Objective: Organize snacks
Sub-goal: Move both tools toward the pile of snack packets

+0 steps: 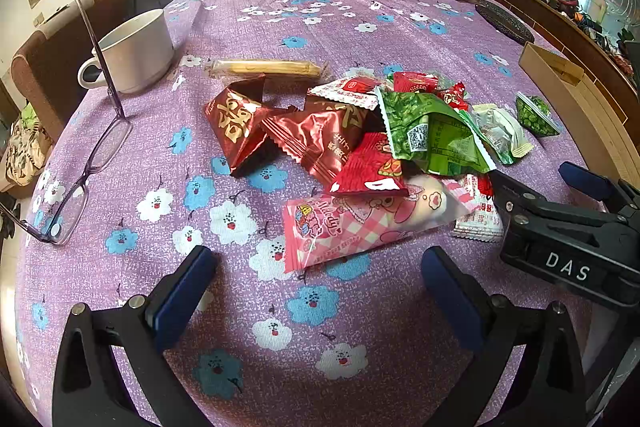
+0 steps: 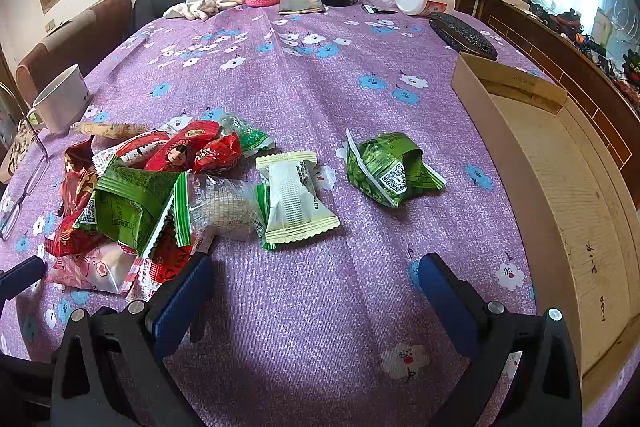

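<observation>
Left gripper (image 1: 320,283) and right gripper (image 2: 316,287) gape wide (holding nothing).

Your left gripper (image 1: 318,285) hangs with its jaws spread wide above the purple flowered tablecloth (image 1: 224,307), empty. Just ahead of it lies a pink checked snack packet (image 1: 352,227), its far end tucked under the heap of snacks (image 1: 360,131): dark red foil packs, bright red ones, a green bag on top. Your right gripper (image 1: 568,227) comes in from the right, touching the heap's edge. To your left sit glasses (image 1: 80,155) and a white mug (image 1: 136,51)
</observation>
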